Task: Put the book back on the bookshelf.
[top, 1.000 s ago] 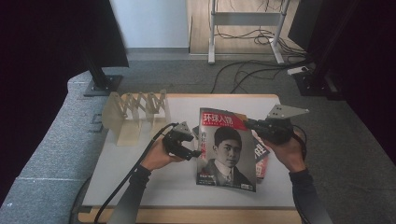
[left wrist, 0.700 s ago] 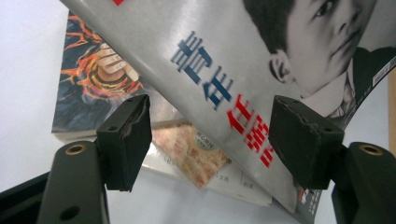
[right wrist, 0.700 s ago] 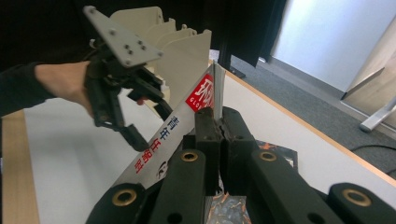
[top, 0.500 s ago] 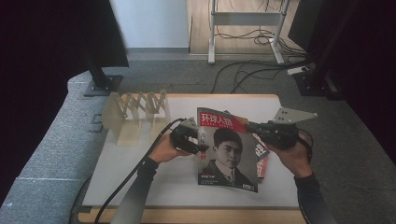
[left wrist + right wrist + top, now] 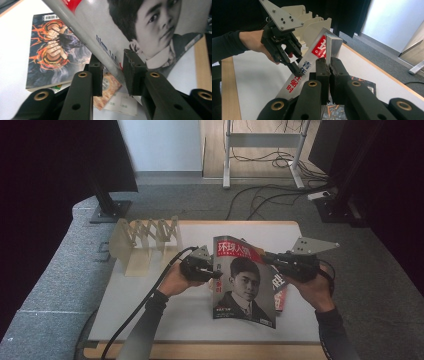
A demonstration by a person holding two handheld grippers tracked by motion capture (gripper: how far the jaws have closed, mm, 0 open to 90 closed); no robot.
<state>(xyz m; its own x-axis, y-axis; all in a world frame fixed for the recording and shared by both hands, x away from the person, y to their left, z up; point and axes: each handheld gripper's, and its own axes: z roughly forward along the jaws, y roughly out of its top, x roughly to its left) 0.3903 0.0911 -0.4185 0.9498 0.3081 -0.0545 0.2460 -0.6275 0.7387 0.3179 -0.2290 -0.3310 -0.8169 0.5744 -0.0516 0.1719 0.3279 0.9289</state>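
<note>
A magazine [image 5: 245,285] with a portrait on its cover is held tilted above the white table [image 5: 150,305]. My right gripper [image 5: 267,256] is shut on its upper right edge; in the right gripper view the jaws [image 5: 329,63] pinch the magazine [image 5: 312,62] near its top corner. My left gripper [image 5: 216,274] stands open at the magazine's left edge. In the left gripper view its jaws [image 5: 112,65] straddle the silver margin of the magazine [image 5: 140,30], one in front and one behind. From the right gripper view, the left gripper [image 5: 296,70] reaches in from the left.
A comic book [image 5: 55,50] with flaming fists lies flat under the magazine, also seen as the comic book [image 5: 362,83]. More printed sheets [image 5: 281,290] lie beneath on the right. A cream slotted rack [image 5: 145,240] stands at the table's back left.
My left gripper moved right from the open table to the magazine's left edge. The magazine stayed raised in the right gripper, tilting slightly.
</note>
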